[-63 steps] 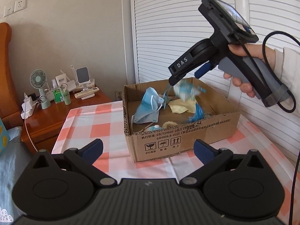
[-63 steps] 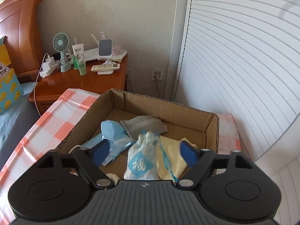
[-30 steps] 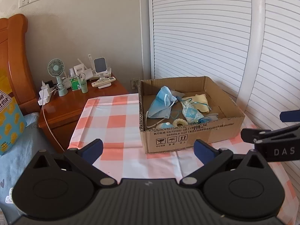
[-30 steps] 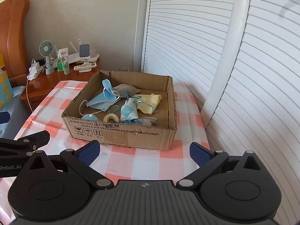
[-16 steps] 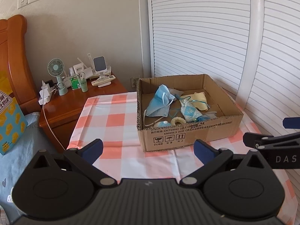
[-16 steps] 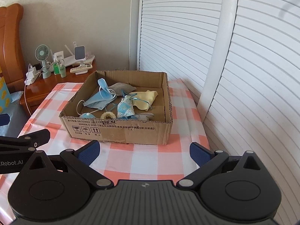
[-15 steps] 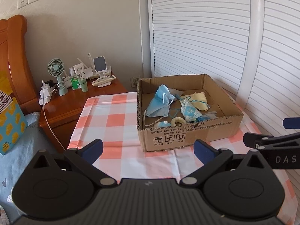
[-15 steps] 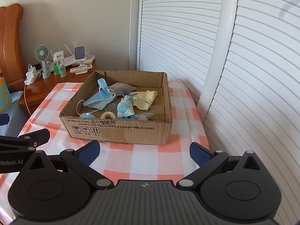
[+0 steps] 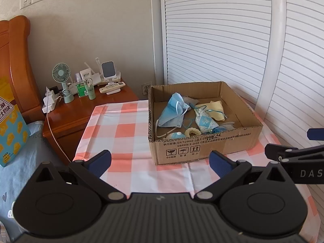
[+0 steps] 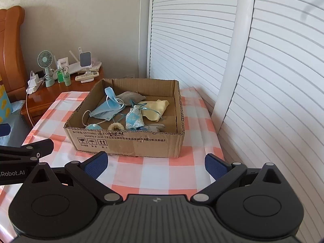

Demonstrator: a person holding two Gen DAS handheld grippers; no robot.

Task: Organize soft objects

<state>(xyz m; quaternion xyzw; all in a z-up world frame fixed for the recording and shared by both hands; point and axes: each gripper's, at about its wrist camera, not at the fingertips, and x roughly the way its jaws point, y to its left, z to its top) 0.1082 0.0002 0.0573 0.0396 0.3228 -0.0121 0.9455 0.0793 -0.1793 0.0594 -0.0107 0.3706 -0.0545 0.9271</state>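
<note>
A: What sits at left?

B: A nightstand [image 9: 85, 109] with a fan [image 9: 60, 75], well apart from the work. The left gripper [image 9: 160, 161] hangs over the checked cloth [image 9: 125, 125], jaws spread wide, nothing between them.

A: And the soft things?

B: All in the box [image 10: 129, 143], centre frame: a blue mask [image 10: 107, 107] at its left, a grey pouch [image 10: 129, 96] behind, a patterned sachet [image 10: 134, 118] in the middle, a yellow cloth [image 10: 156, 105] to the right, a small ring [image 10: 115, 126] by the near wall.

A: The right gripper?

B: The right gripper [image 10: 155, 165] is also parted and empty, short of the box's near wall.

A: Which is nearer?

B: Hard to call. The box lies ahead of both, right of the left gripper, slightly left of the right. The sachet's long axis runs near to far, so closing across it from either side looks workable. The task appears nearly done.
</note>
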